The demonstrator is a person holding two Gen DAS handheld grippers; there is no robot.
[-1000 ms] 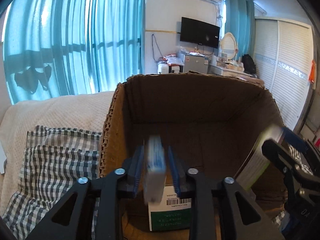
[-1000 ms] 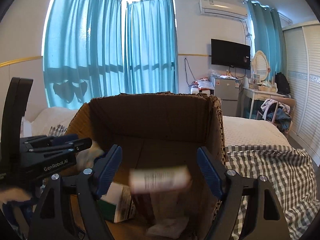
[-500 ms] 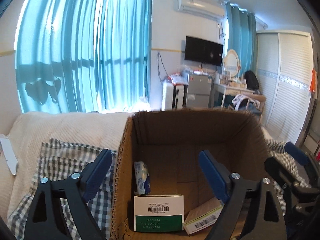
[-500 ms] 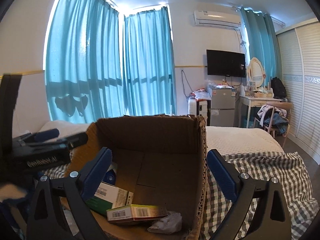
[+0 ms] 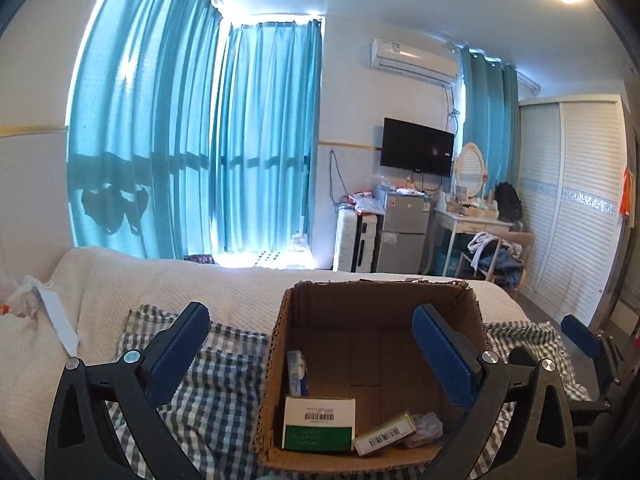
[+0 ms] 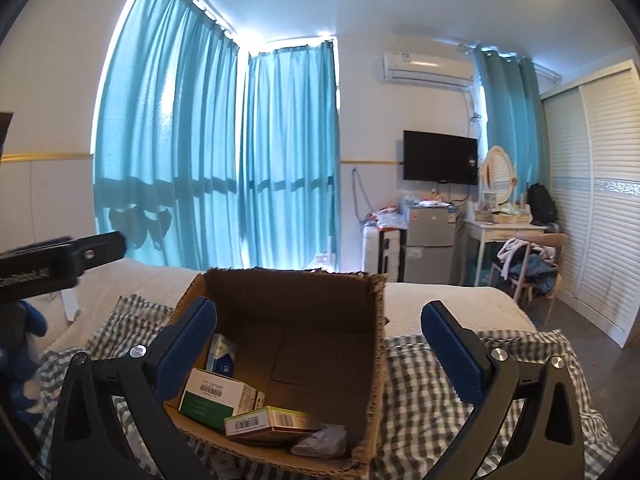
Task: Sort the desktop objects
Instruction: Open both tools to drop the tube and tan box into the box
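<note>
An open cardboard box [image 5: 380, 300] [image 6: 296, 288] stands on a checked cloth on the bed. Inside lie a green-and-white box [image 5: 319, 424] [image 6: 210, 398], a blue-and-white box [image 5: 298, 372] [image 6: 222, 356] upright at the left wall, a flat barcode box [image 5: 384, 434] [image 6: 272, 422] and a crumpled wrapper [image 5: 428, 426] [image 6: 320, 442]. My left gripper [image 5: 312, 356] is open and empty, above and behind the box. My right gripper [image 6: 320, 352] is open and empty too, held back from the box. The right gripper shows at the right edge of the left wrist view [image 5: 580, 336].
The checked cloth [image 5: 208, 380] [image 6: 436, 396] covers part of a cream bedspread [image 5: 160, 280]. A white paper strip [image 5: 58, 320] lies on the bed at left. Beyond the bed are curtains, a fridge [image 5: 404, 232], a dressing table and a wardrobe.
Both grippers opened and let their boxes drop into the cardboard box, then pulled up and back. The blue-and-white box and the flat barcode box now rest inside.
</note>
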